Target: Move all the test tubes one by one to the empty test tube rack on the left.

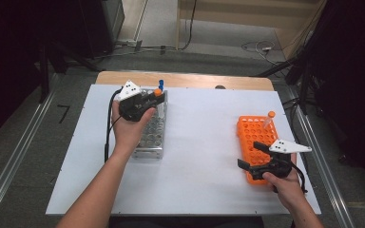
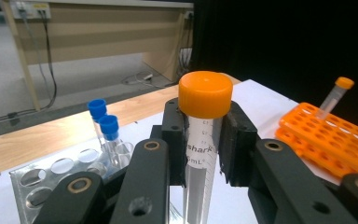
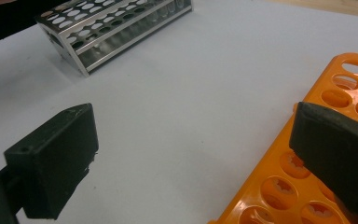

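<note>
Left gripper (image 1: 153, 98) clamps an orange-capped tube (image 2: 204, 135); right gripper (image 3: 193, 154) gapes empty.
The left gripper view reveals the tube's print; blue-capped tubes (image 2: 103, 122) stand at ten o'clock in the metal rack (image 1: 153, 135), orange rack (image 1: 255, 137) at three.

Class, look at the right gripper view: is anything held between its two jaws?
No: the right gripper stands open, with bare white table between its pads.

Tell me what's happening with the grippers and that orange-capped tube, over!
Left gripper shut on orange-capped tube, above the metal rack. Right gripper open, jaws wide at the orange rack. Nothing in the way.
</note>
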A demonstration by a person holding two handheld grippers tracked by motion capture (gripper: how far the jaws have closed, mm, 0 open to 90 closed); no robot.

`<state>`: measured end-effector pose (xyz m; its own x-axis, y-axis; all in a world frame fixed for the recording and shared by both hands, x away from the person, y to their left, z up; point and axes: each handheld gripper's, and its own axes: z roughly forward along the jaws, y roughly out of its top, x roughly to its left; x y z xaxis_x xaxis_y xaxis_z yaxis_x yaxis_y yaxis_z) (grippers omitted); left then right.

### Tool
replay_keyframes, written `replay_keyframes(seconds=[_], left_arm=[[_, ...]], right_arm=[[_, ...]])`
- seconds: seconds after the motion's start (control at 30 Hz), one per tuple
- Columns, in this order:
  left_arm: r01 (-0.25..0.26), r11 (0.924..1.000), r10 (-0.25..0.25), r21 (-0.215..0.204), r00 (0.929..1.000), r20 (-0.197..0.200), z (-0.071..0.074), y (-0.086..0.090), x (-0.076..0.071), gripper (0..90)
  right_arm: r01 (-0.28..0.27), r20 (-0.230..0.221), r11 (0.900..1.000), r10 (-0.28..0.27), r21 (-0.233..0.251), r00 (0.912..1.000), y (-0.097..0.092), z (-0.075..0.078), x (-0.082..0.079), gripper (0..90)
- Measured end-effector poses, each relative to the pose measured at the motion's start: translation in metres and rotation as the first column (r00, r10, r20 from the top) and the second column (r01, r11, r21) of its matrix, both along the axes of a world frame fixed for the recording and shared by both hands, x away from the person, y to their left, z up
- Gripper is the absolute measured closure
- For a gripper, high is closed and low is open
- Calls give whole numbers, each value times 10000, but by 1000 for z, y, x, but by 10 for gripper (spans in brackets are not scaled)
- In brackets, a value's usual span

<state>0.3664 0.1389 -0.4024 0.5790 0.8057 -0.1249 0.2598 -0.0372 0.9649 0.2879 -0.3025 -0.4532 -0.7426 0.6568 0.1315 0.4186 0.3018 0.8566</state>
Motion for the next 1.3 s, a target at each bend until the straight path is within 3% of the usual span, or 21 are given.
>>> replay_keyframes(seconds=[0.47, 0.7, 0.9, 1.03, 1.2, 1.3], left_arm=[[-907, 9952, 910, 362, 9958, -75, -13, -4, 15, 747], [-851, 9919, 896, 940, 9950, -444, -18, -7, 14, 746], [-862, 9848, 1012, 1509, 9903, -947, -18, -10, 11, 744], [-802, 9760, 1049, 2024, 9879, -1146, -20, -14, 9, 741], [-533, 9793, 867, 1951, 9821, -1670, -23, -13, 11, 710], [-373, 9786, 730, 2025, 9824, -1718, -24, -14, 11, 697]], right_arm=[[126, -93, 9999, -126, -17, 9999, -3, 0, 1, 0], [126, -93, 9999, -126, -9, 9999, -4, 0, 2, 0], [101, -87, 9999, -102, -17, 9999, -3, 0, 2, 0], [115, -130, 9999, -116, -13, 9998, -3, -1, 3, 0], [65, -162, 10000, -65, -17, 9998, -2, -1, 3, 0], [80, -180, 10000, -80, -21, 9998, -2, -2, 3, 0]])
